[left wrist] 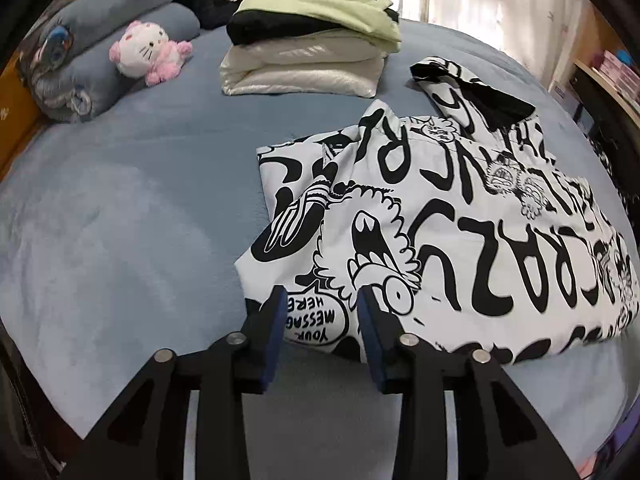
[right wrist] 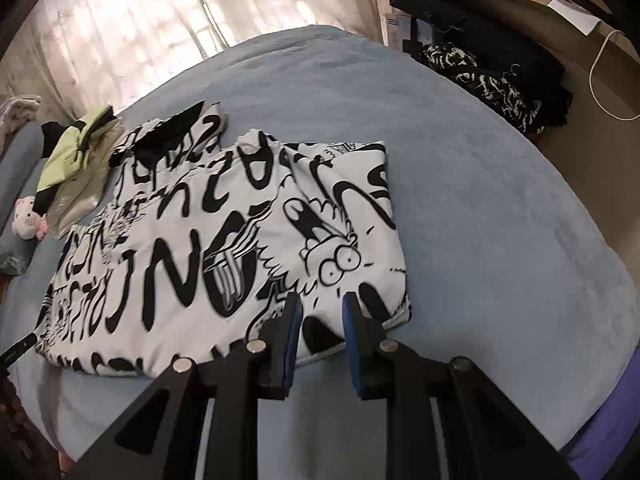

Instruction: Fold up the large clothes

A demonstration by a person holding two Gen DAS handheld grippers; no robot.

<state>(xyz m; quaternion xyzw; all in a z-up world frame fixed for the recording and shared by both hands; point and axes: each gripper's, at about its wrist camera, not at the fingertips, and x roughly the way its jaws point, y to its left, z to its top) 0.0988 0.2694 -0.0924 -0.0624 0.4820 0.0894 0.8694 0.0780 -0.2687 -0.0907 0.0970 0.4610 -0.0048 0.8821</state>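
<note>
We had the black-and-white printed garment (left wrist: 440, 216) lying partly folded on the blue bed cover (left wrist: 120, 220), with one dark-lined sleeve or hood part (left wrist: 476, 92) left sticking out at its far end. Our left gripper (left wrist: 322, 308) stood at the garment's near hem with its jaws well apart, holding nothing; the speech-bubble print showed plainly between the blue pads (left wrist: 278, 320). Our right gripper (right wrist: 322, 312) stood at the same near edge, toward the garment's other corner, jaws likewise parted and empty over a black patch of the print.

We judged the step in hand to be taking up the near hem for the next fold. To do it well, we would need each gripper low enough to catch every layer at the hem, not just the top one, and both pinches set level along the edge, so the cloth would lift evenly and the crease would fall straight. The stray far part looked likely to want tucking in first.

No containers were visible. Beyond the garment's far end sat a stack of folded clothes (left wrist: 312, 44), green on top, black beneath, pale at the bottom. Beside that stack lay a pink-and-white plush toy (left wrist: 148, 52) against rolled blue bedding (left wrist: 100, 48).
</note>
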